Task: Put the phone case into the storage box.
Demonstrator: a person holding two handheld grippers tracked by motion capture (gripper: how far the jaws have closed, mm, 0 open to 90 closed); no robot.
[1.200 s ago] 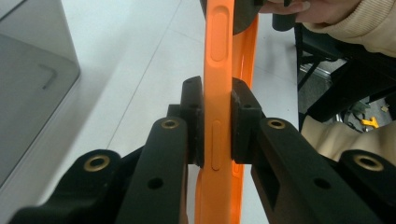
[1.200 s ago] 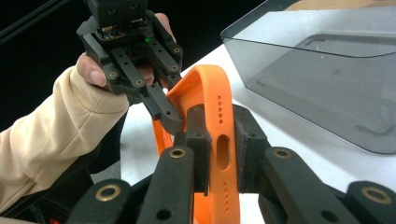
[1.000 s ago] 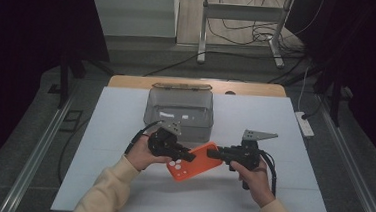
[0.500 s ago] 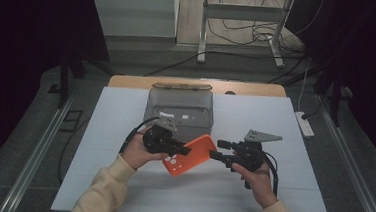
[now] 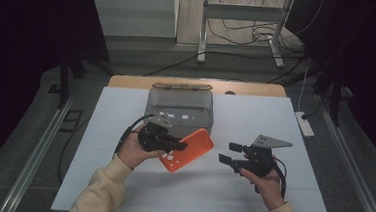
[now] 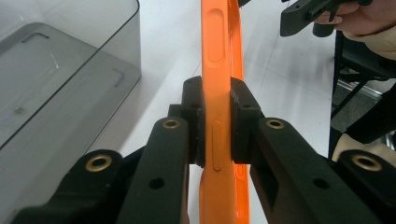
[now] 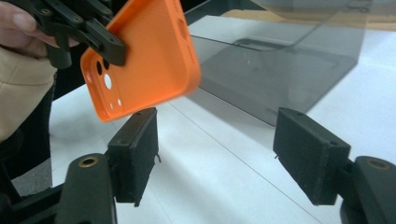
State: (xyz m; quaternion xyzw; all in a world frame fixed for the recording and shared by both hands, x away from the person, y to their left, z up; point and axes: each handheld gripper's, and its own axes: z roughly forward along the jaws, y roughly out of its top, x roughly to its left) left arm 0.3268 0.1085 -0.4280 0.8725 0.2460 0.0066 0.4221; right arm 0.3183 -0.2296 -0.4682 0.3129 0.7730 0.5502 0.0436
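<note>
An orange phone case [image 5: 187, 150] hangs above the white table, held at its near end by my left gripper [image 5: 175, 146], whose jaws are shut on it. The left gripper view looks along the case's edge [image 6: 218, 84], with both pads pressed against its sides. My right gripper [image 5: 229, 153] is to the case's right, apart from it; its jaws have just been opening and nothing is between them. The right gripper view has the case [image 7: 144, 56] up and to the left of its spread fingers [image 7: 135, 154], with the left gripper's jaws clamped on its corner.
A smoky clear plastic box [image 5: 180, 107] stands on the white table [image 5: 255, 115] just behind the case, its lid tilted back at the far side. A power strip [image 5: 305, 124] lies off the table's right edge. Bare white surface spreads to the right and front.
My right gripper has let go of the case, opened and drawn back to the right. The case stays in the left gripper and has swung up and left, toward the box.
</note>
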